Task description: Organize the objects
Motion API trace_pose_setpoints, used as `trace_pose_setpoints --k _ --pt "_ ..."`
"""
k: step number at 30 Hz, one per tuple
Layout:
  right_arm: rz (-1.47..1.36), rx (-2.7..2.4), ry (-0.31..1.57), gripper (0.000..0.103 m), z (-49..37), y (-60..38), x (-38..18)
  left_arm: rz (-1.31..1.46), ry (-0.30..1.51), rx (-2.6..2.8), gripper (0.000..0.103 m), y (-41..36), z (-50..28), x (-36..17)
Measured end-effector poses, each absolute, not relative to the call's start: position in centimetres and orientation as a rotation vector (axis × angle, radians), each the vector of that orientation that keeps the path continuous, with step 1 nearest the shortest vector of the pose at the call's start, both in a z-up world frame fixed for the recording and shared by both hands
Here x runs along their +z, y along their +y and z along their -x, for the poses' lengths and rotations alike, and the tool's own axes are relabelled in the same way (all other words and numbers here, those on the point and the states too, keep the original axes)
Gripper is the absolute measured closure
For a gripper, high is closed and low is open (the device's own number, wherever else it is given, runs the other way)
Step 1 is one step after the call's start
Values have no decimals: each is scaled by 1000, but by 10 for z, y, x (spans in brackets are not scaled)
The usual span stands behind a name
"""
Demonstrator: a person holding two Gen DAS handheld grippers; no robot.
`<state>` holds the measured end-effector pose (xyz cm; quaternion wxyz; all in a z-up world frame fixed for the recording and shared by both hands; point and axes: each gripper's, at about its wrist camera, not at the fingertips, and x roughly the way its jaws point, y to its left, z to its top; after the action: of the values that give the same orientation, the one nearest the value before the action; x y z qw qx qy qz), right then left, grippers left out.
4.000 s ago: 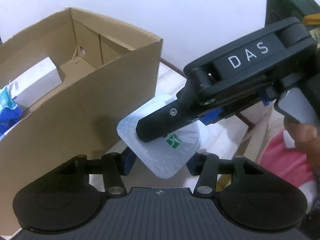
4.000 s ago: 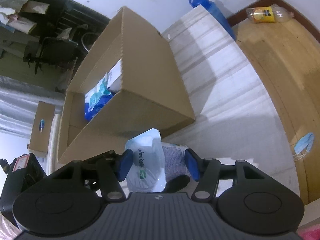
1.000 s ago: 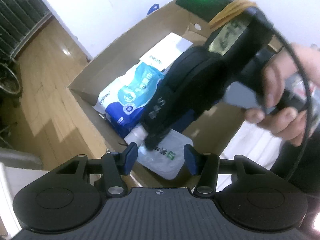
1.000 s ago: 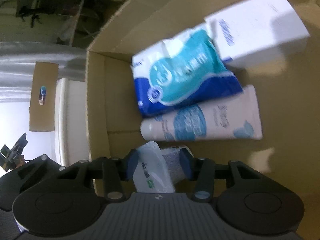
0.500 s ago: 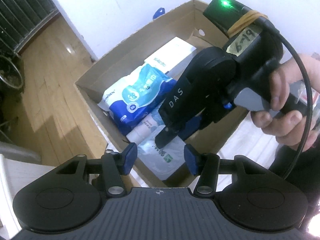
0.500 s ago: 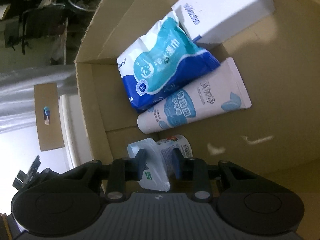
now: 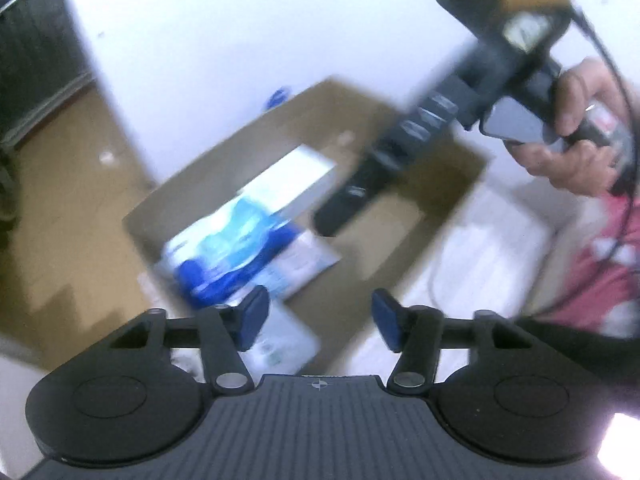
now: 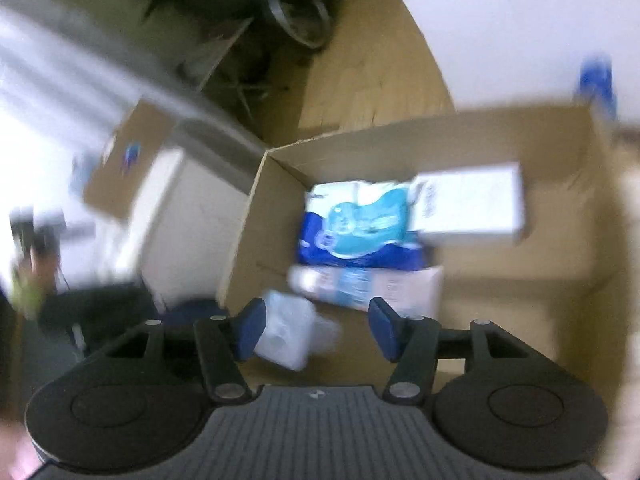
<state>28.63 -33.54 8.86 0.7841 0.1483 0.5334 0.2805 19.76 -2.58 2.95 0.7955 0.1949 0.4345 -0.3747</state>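
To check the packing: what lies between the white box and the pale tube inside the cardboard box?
The blue tissue pack lies between the white box and the pale tube, as the right wrist view shows despite blur.

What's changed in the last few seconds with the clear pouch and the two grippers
The right gripper has let go of the clear pouch: it was pinched between the fingers, and now lies in the cardboard box beside the tube, with the jaws wide open and pulled back up. The left gripper stays open and empty. The blue pack and white carton have not moved.
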Motion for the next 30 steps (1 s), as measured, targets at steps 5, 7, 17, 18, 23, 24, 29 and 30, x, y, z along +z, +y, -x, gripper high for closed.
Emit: trace_pose_setpoints --k 5,7,17,18,23,24,29,30 --pt "14 680 1164 28 -246 -346 96 -477 1029 -929 42 -50 -196 4" --pt "132 679 1173 33 -237 -341 86 -525 1079 -950 54 -62 -198 -13" --pt "287 529 1171 58 -210 -349 62 -709 1101 -876 89 -73 -193 -38" --pt "276 532 1179 59 -209 -350 63 -718 1099 -875 89 -73 -192 -37" --pt "284 534 1179 60 -190 -352 64 -718 1104 -871 88 -72 -189 -36" --pt "290 533 1174 60 -185 -352 63 -722 1101 -874 88 -73 -188 -36" --pt "278 539 1188 59 -168 -358 63 -739 1094 -861 88 -79 -183 -35" --pt "267 543 1192 59 -166 -359 63 -751 1091 -863 88 -80 -182 -35"
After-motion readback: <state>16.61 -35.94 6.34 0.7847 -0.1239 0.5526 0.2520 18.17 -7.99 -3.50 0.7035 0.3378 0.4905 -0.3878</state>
